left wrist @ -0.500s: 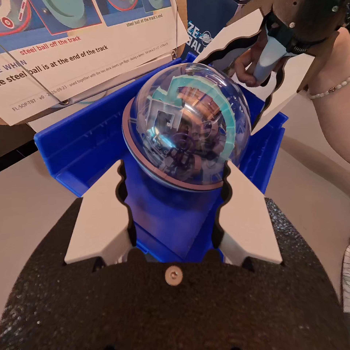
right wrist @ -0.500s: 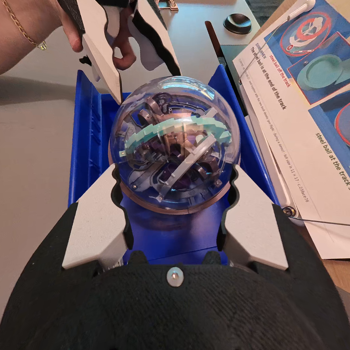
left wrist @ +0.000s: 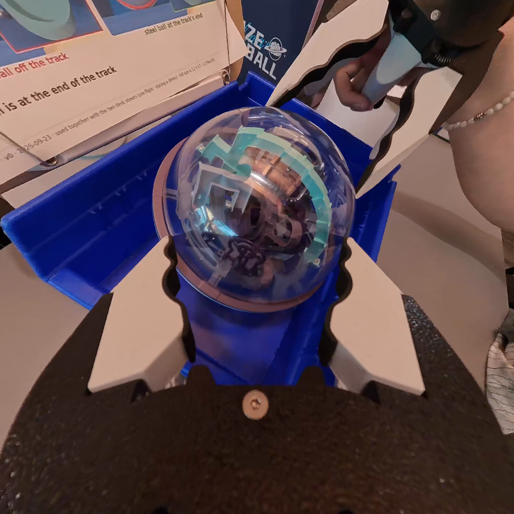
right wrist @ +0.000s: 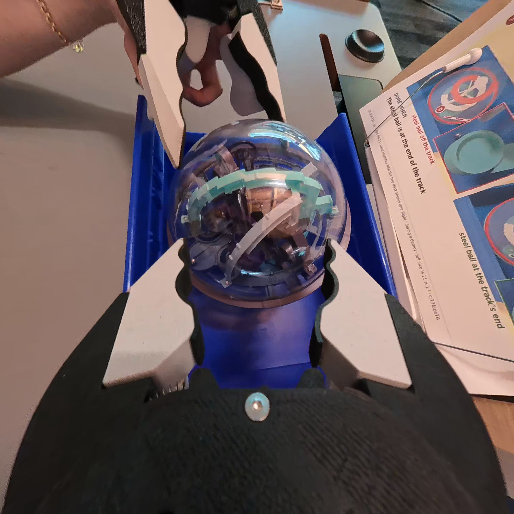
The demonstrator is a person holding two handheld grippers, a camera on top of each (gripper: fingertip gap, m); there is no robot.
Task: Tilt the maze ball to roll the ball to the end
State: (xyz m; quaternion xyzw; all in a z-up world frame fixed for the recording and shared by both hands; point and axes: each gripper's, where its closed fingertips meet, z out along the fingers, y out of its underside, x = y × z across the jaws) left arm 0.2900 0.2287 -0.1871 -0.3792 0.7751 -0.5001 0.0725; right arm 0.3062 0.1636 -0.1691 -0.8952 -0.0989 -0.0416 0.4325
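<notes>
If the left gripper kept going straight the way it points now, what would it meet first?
Most likely the maze ball, which sits in the blue bin directly ahead between the open left gripper fingers; contact is unclear.

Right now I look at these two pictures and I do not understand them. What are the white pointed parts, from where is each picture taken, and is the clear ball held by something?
No robot is here: a person holds a two-finger gripper in each hand, and each gripper carries a camera looking along its fingers. One picture is from the left gripper, the other from the right gripper; each also shows the other gripper farther off. The white pointed parts are the fingers. Between them sits the maze ball, a clear sphere with tracks inside, in a blue bin on a pale table. Printed sheets lie beside it. Both grippers are open around the ball; nothing grips it yet.
</notes>
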